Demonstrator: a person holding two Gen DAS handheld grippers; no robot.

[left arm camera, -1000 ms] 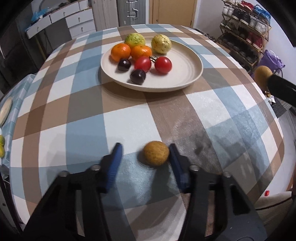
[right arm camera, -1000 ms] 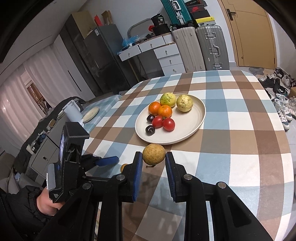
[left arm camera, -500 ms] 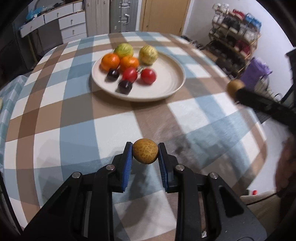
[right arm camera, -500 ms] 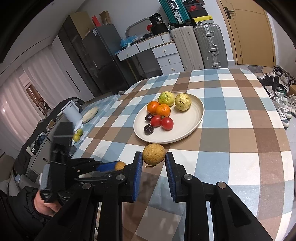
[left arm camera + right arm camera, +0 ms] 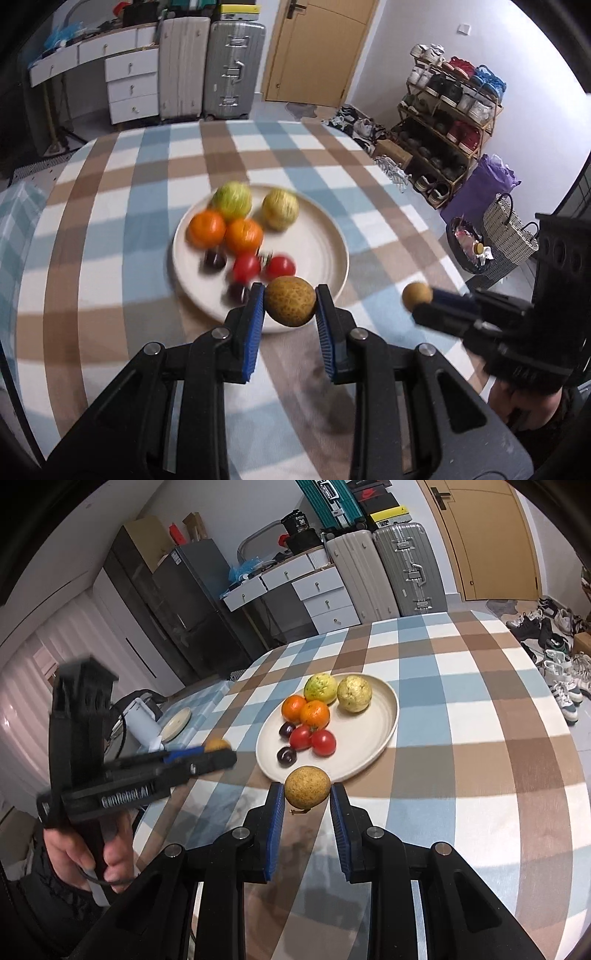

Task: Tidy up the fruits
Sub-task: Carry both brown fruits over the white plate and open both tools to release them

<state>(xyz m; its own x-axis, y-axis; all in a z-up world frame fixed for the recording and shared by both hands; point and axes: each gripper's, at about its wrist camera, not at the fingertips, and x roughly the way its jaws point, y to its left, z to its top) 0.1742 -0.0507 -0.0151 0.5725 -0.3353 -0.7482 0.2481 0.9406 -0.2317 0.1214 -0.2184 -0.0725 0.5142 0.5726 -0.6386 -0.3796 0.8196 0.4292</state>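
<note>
My left gripper (image 5: 290, 306) is shut on a small brown round fruit (image 5: 290, 301) and holds it in the air just in front of the cream plate (image 5: 325, 243). The plate holds two green guavas, two oranges, two red tomatoes and two dark plums. My right gripper (image 5: 307, 797) is shut on a similar brown fruit (image 5: 307, 787), held above the cloth near the plate's (image 5: 369, 738) front rim. The left gripper also shows in the right wrist view (image 5: 207, 757), with its fruit (image 5: 217, 745). The right gripper's fruit shows in the left wrist view (image 5: 416, 295).
The round table has a blue, brown and white checked cloth (image 5: 480, 738). A small dish (image 5: 177, 725) and a white object lie at its far left. Suitcases (image 5: 229, 70), drawers and a shoe rack (image 5: 450, 122) stand around the room.
My left gripper closed on the brown fruit, lifted it off the cloth and carried it toward the plate. My right gripper kept its fruit and barely moved.
</note>
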